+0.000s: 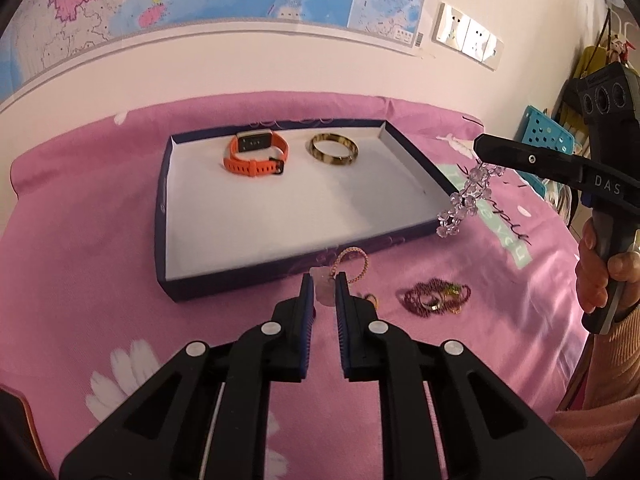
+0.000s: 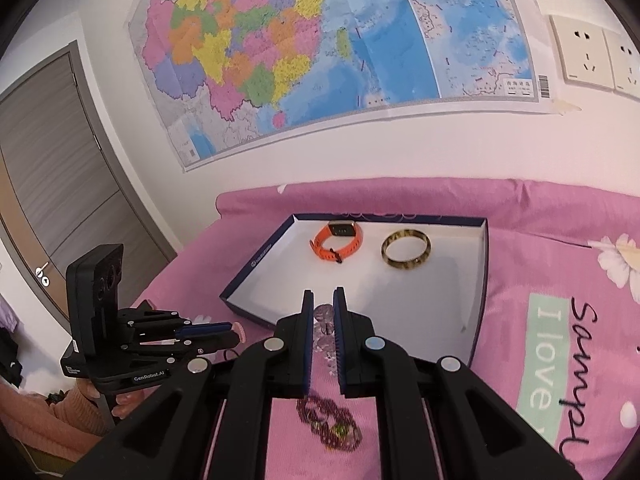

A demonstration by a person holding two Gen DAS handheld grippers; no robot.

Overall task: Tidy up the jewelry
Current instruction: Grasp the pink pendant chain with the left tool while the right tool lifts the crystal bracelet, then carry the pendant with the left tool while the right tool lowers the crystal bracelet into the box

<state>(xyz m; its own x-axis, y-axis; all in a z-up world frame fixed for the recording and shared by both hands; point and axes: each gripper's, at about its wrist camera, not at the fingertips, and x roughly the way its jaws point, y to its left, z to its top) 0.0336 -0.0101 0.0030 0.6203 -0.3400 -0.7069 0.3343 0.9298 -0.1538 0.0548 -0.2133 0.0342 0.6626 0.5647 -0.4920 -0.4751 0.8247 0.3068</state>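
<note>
A shallow rectangular box lid with dark blue walls and a white inside [image 1: 280, 216] lies on a pink bedsheet printed with white daisies [image 1: 100, 240], close to the wall with the big coloured map [image 2: 320, 52]. Inside the lid, toward its far edge, an orange-strapped watch with a pale rectangular face [image 1: 256, 154] stands on its side, and just to its right, apart from it, lies a wide tortoiseshell-patterned bangle [image 1: 334, 150]. The left gripper [image 1: 324, 286] hangs just in front of the lid's near wall, its jaws drawn narrow on a pale pink pendant piece with a thin rose-gold beaded loop [image 1: 352, 264]; the loop rises above the fingertips and the pale stone shows in the slit between them. The right gripper [image 2: 323, 300] is held above the lid's right-hand side, its jaws also nearly together and pinching a strand of clear, faintly pink crystal beads [image 1: 466, 200], which dangles slanting from its tip, free of the sheet and overlapping the lid's right corner in the left wrist view. On the sheet in front of the lid, to the right of the left gripper, rests a tangled heap of dark purple small-bead strands with a few metal rings and a green bit among them [image 1: 434, 298]. A hand in a peach-coloured knitted sleeve [image 1: 600, 280] grips the right gripper's handle.
</note>
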